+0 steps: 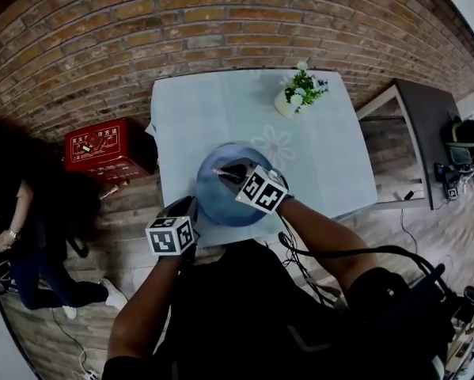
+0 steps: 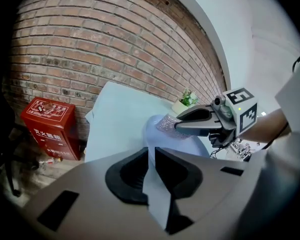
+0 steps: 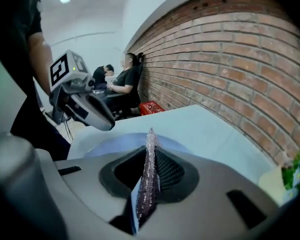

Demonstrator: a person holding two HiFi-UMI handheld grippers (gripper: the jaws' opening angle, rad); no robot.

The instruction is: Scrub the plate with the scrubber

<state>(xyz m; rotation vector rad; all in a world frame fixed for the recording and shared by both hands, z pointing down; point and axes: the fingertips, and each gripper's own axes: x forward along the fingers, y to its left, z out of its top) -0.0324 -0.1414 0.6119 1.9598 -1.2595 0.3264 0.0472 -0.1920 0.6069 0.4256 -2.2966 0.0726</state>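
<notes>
A blue plate (image 1: 221,200) lies near the front edge of the pale blue table (image 1: 331,157). My left gripper (image 1: 192,207) is at the plate's left rim. In the left gripper view that gripper (image 2: 151,160) is shut on the rim, which runs up between the jaws into the plate (image 2: 182,140). My right gripper (image 1: 227,172) hovers over the plate, shut on a thin glittery scrubber (image 3: 148,176). The scrubber (image 2: 167,124) sticks out past the right gripper (image 2: 186,125) just above the plate's surface. Whether it touches the plate is not clear.
A small potted plant (image 1: 298,92) stands at the table's back right. A red box (image 1: 106,149) sits on the floor to the left, by the brick wall. A person (image 1: 23,212) is at the far left, and a dark side table (image 1: 422,137) is at the right.
</notes>
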